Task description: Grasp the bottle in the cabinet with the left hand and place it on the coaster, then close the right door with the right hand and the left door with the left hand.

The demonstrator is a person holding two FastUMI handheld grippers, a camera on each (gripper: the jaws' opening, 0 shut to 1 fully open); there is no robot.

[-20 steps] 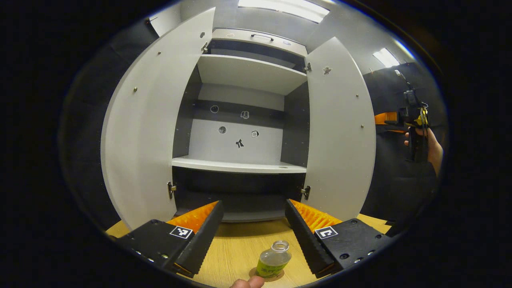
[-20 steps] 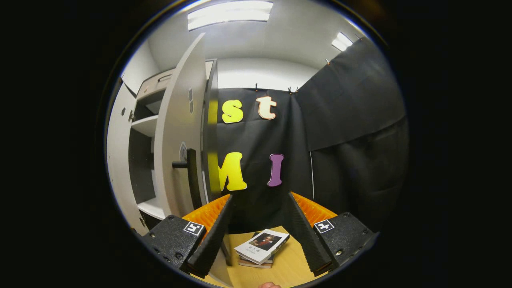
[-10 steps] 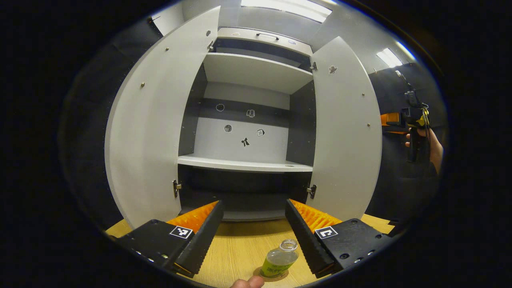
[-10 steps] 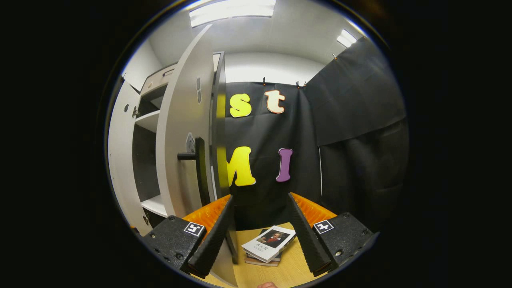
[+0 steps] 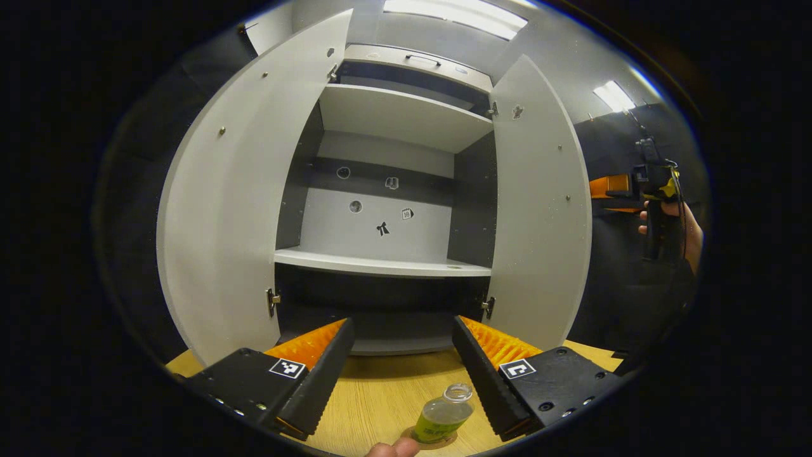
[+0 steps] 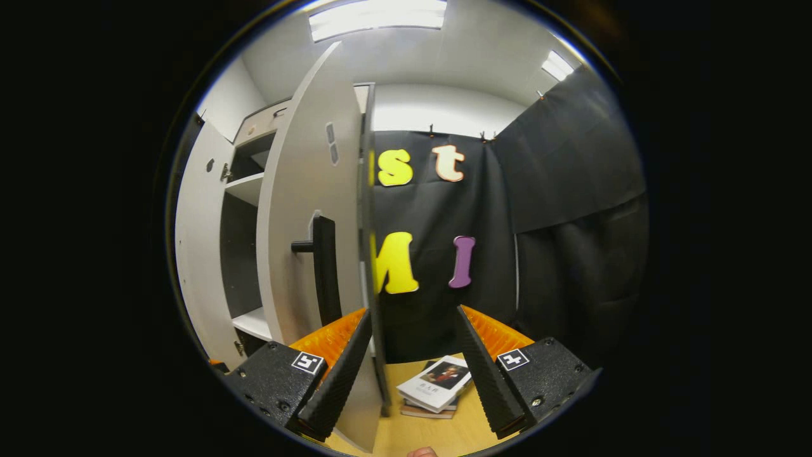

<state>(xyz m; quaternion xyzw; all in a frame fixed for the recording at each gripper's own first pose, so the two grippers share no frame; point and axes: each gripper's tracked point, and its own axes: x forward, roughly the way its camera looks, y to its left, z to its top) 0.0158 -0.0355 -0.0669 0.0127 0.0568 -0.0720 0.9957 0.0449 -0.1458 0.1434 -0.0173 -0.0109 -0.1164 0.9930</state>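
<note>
A small clear bottle (image 5: 444,416) with a green label stands on the round coaster (image 5: 424,442) on the wooden table, low between my left gripper's fingers and free of them. My left gripper (image 5: 402,321) is open and faces the open cabinet (image 5: 380,266). The left door (image 5: 228,209) and right door (image 5: 539,209) both stand wide. A hand holds my right gripper (image 5: 602,193) beyond the right door. In the right gripper view the right gripper (image 6: 412,311) is open. The right door's edge (image 6: 374,254) rises just inside its left finger; contact cannot be judged. The door's black handle (image 6: 325,270) is to the left.
Cabinet shelves (image 5: 380,261) are bare. A small stack of books (image 6: 438,387) lies on the table (image 6: 444,431) behind the right door. Black cloth walls close in the right side. A fingertip (image 5: 393,449) shows at the bottom of the left gripper view.
My right gripper has moved toward the right door, whose edge and handle now loom larger and nearer its left finger. The bottle stays on the coaster; the left gripper has barely shifted.
</note>
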